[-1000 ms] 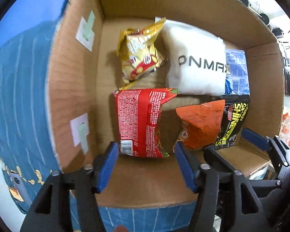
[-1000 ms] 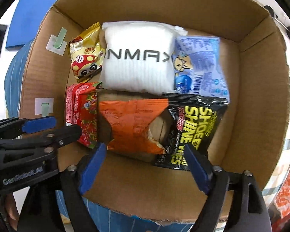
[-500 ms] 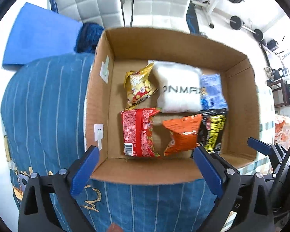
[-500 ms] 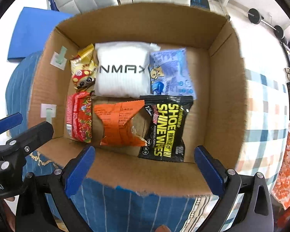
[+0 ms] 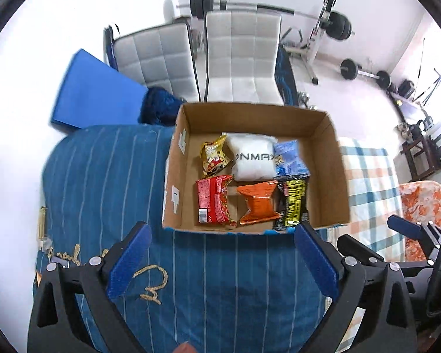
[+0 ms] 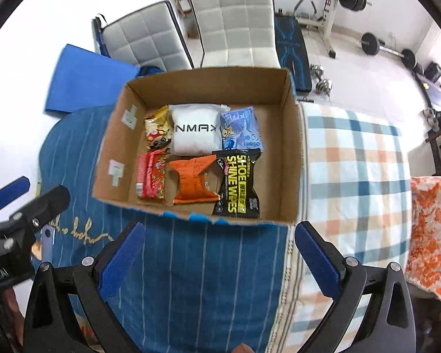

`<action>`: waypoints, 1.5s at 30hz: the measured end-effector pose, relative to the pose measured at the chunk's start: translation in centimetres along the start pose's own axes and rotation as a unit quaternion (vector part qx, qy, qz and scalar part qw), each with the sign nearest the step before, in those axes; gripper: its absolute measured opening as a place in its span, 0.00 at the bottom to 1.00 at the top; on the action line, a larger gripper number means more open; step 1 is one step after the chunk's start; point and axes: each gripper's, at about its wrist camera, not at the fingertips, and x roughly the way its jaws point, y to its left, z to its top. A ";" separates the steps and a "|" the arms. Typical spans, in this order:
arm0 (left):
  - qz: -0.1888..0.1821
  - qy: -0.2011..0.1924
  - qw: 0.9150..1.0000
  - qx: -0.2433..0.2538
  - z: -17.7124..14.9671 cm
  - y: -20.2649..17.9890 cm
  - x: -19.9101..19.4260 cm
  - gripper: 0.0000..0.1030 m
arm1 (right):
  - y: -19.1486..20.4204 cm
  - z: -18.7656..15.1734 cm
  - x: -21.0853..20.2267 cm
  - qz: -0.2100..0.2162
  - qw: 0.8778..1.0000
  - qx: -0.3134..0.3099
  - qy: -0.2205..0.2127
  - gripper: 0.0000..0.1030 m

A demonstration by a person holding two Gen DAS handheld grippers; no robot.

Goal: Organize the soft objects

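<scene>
A cardboard box [image 5: 327, 176] [image 6: 291, 158] sits on a blue striped cloth. Inside lie a yellow snack bag [image 5: 214, 154] [image 6: 157, 132], a white ONMAX pouch [image 5: 254, 158] [image 6: 195, 131], a light blue packet [image 5: 291, 160] [image 6: 241, 129], a red packet [image 5: 213, 203] [image 6: 151, 173], an orange packet [image 5: 258, 206] [image 6: 194, 182] and a black shoe-wipes pack [image 5: 294, 206] [image 6: 239, 185]. My left gripper [image 5: 223, 260] [image 6: 20, 197] and my right gripper [image 6: 217, 259] [image 5: 397, 235] are both open and empty, held high above and in front of the box.
The blue striped cloth [image 5: 103, 182] [image 6: 208, 279] covers the near surface; a plaid cloth [image 6: 355, 176] lies right of the box, with an orange patterned fabric [image 6: 432, 235] further right. A blue mat [image 5: 94, 94], two white chairs [image 5: 241, 58] and weight equipment stand behind.
Both grippers have pulled up and back from the box, so it looks much smaller. Their jaws have opened wider. The items in the box have not moved.
</scene>
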 end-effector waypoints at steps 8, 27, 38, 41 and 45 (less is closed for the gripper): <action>0.006 -0.059 0.998 -0.004 -3.8 -0.7 -8.3 0.97 | -0.1 -5.4 -9.1 0.015 0.998 -0.005 -0.056 1.00; -0.020 -0.094 0.995 -0.003 -9.2 -1.7 -18.2 0.97 | 0.9 -13.8 -22.8 0.036 0.994 -0.018 -0.102 1.00; 0.002 -0.134 0.991 -0.013 -9.1 -1.5 -19.4 0.97 | 0.7 -12.6 -25.8 0.000 0.989 -0.008 -0.145 1.00; 0.010 -0.145 0.989 -0.019 -8.7 -1.3 -19.6 0.97 | 0.4 -11.9 -26.1 -0.008 0.988 0.000 -0.157 1.00; 0.017 -0.150 0.988 -0.020 -8.3 -1.1 -19.7 0.97 | 0.2 -11.3 -26.2 -0.017 0.986 0.007 -0.165 1.00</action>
